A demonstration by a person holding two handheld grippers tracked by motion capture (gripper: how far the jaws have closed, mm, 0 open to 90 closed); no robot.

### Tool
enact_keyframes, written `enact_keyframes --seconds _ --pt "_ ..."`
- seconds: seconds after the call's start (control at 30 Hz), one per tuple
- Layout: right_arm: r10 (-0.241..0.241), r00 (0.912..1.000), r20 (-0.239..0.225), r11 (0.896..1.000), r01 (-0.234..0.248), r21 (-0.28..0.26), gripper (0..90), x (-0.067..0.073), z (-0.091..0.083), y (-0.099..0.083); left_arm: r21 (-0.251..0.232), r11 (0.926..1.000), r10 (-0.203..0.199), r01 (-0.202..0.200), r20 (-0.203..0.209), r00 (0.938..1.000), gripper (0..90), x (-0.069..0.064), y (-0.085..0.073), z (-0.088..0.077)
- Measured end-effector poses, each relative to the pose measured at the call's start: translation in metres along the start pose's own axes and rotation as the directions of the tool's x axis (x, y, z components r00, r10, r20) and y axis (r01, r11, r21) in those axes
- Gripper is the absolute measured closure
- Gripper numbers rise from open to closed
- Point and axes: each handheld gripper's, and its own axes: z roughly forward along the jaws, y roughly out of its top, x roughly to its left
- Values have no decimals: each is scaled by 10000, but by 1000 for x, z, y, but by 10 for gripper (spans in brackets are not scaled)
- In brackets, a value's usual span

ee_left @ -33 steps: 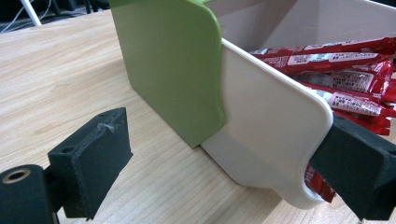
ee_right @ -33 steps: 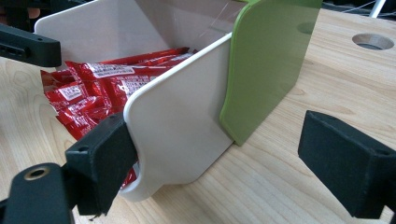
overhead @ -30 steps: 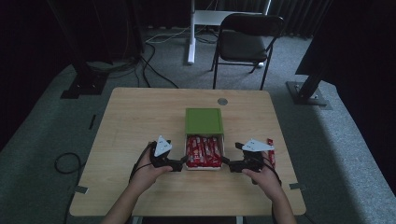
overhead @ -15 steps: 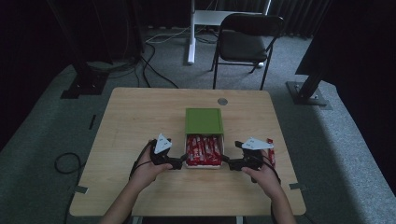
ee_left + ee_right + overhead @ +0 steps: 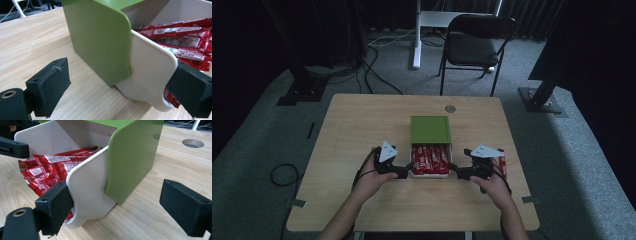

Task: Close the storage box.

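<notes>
Box (image 5: 430, 170) sat near the front middle of the table (image 5: 362, 125), white tray part pulled out toward the person from under a green lid (image 5: 430, 130). Tray held red packets (image 5: 430, 157), stacked lengthwise. One more red packet (image 5: 501, 162) lay on the table just right of the right gripper.

Left gripper (image 5: 404, 172) sat at the tray's left front corner, held by the left hand (image 5: 373, 177). In the left gripper view jaws were spread wide: one pad (image 5: 48, 86) out over bare wood, well apart from the box, the other pad (image 5: 191, 91) at the tray's front edge, touching or just beside the white wall (image 5: 150, 75). Not clamped on anything.

Right gripper (image 5: 458, 173) sat at the tray's right front corner, held by the right hand (image 5: 492, 182). In the right gripper view jaws were also released: one pad (image 5: 56, 207) against the tray's white corner (image 5: 87, 195), the other pad (image 5: 187, 207) out over the table, clear of the green side (image 5: 132, 157). Round hole (image 5: 193, 143) in the tabletop lay beyond the box.

A chair (image 5: 477, 42) stood on the floor past the table's far edge.
</notes>
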Motion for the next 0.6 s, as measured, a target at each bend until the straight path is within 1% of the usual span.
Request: enact_keyframes --seconds 0.2,0.33,0.43,0.6 --pt "78 9999 108 10000 -78 -17 117 -3 3 2 -57 10000 -78 78 -47 10000 81 3 1 3" --pt "144 9998 120 9999 -144 -40 117 -5 5 3 -45 9998 -180 180 9 9998 80 5 2 5" --pt "160 9997 163 9999 -160 -47 117 -5 6 3 -34 10000 -84 84 -60 9999 80 6 3 6" --pt "251 9992 297 9996 -248 -101 117 -7 9 5 -60 10000 -78 77 -134 9999 80 6 5 8"
